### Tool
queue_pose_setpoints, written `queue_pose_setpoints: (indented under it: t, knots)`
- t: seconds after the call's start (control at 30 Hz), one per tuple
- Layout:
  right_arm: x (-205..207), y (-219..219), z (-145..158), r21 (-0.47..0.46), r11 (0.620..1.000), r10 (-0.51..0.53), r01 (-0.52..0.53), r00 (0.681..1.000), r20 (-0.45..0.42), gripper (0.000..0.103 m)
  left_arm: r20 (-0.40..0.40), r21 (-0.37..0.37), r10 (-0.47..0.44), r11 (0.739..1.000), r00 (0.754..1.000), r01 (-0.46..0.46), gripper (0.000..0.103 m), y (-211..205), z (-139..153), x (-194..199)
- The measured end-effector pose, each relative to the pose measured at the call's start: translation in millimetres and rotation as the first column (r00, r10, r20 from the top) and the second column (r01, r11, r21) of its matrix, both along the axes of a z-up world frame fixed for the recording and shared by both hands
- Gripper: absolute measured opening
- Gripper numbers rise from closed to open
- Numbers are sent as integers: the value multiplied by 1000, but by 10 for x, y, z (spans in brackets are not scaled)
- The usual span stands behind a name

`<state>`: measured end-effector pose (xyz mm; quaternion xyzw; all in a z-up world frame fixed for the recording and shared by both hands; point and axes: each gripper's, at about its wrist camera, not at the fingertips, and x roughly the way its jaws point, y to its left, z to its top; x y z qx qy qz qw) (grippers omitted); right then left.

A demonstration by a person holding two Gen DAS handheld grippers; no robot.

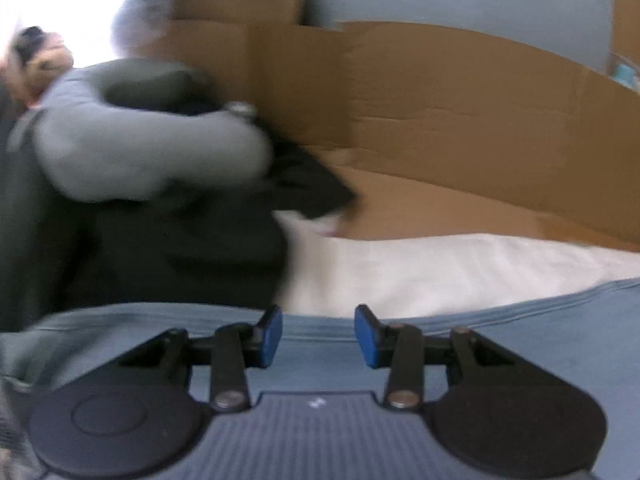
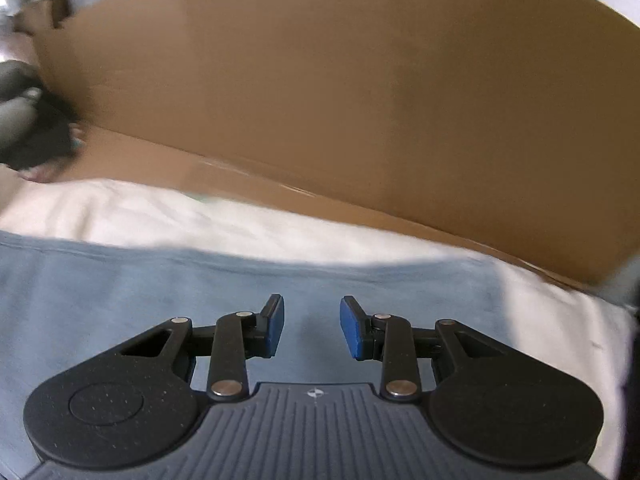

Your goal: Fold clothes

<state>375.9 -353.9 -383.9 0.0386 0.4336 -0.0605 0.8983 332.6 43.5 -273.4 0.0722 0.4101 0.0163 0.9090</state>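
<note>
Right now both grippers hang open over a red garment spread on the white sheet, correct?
Not red: the garment is blue, as the right wrist view shows. The left gripper and right gripper are open above it, on the white sheet.

Shirt [image 2: 120, 300] on sheet [image 2: 240, 220]; cardboard wall [image 2: 320, 100] behind; pile [image 1: 140, 152] left.

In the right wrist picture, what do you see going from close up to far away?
Right gripper → blue garment → white sheet → brown cardboard wall.
</note>
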Motion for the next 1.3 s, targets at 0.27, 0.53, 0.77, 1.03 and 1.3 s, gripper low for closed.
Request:
queue_pose_setpoints:
  t: [0.27,0.53,0.77,1.03,1.3]
  knots:
    - [-170,-576,-31,-53,993,-104,103,995,-10,39,-10,129,246,962,969,-242,43,991,-30,-42]
    - [-52,-739,-164,-77,993,-88,86,996,-26,36,-38,89,408,911,912,-403,26,1850,-183,14]
    - [172,-977,-175,-44,992,-121,119,992,-39,30,-94,92,372,927,924,-364,24,2034,-283,320]
    - [148,-1043,-145,-17,996,-89,89,996,-20,31,-161,64,335,942,928,-329,25,2040,-48,368]
    - [-447,-1075,215,20,997,-81,81,996,27,31,-191,-14,274,960,943,-281,44,2028,309,72]
